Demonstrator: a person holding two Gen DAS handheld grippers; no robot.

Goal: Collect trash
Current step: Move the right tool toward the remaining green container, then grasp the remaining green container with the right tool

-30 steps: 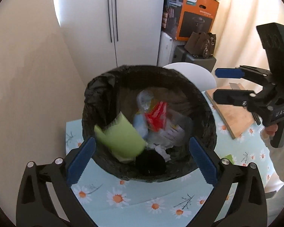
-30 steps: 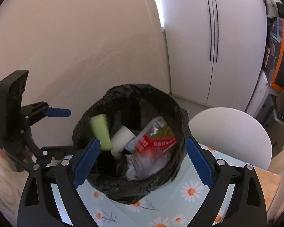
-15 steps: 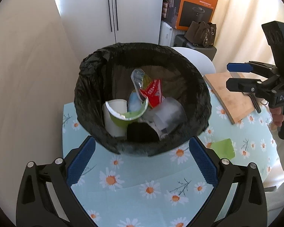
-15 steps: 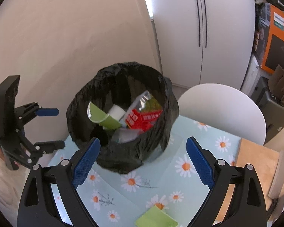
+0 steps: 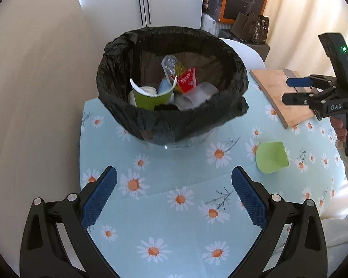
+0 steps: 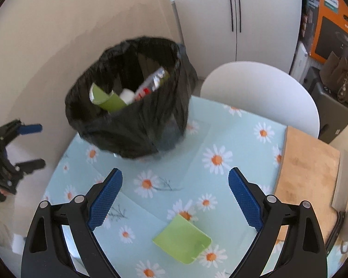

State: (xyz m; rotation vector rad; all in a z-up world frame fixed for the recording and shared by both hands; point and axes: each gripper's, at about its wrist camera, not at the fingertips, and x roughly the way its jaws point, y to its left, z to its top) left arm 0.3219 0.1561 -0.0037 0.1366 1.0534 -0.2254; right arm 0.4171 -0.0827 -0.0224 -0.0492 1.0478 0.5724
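Both my left tongs [image 5: 171, 194] and right tongs [image 6: 174, 197] hang released and empty over the worktop [image 5: 164, 220]; a flattened green cup [image 6: 182, 239] lies near the black-lined bin [image 5: 171, 106].

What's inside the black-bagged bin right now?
The bin holds a green paper cup, a red wrapper, a clear crinkled wrapper and white scraps. Anything beneath that pile is covered.
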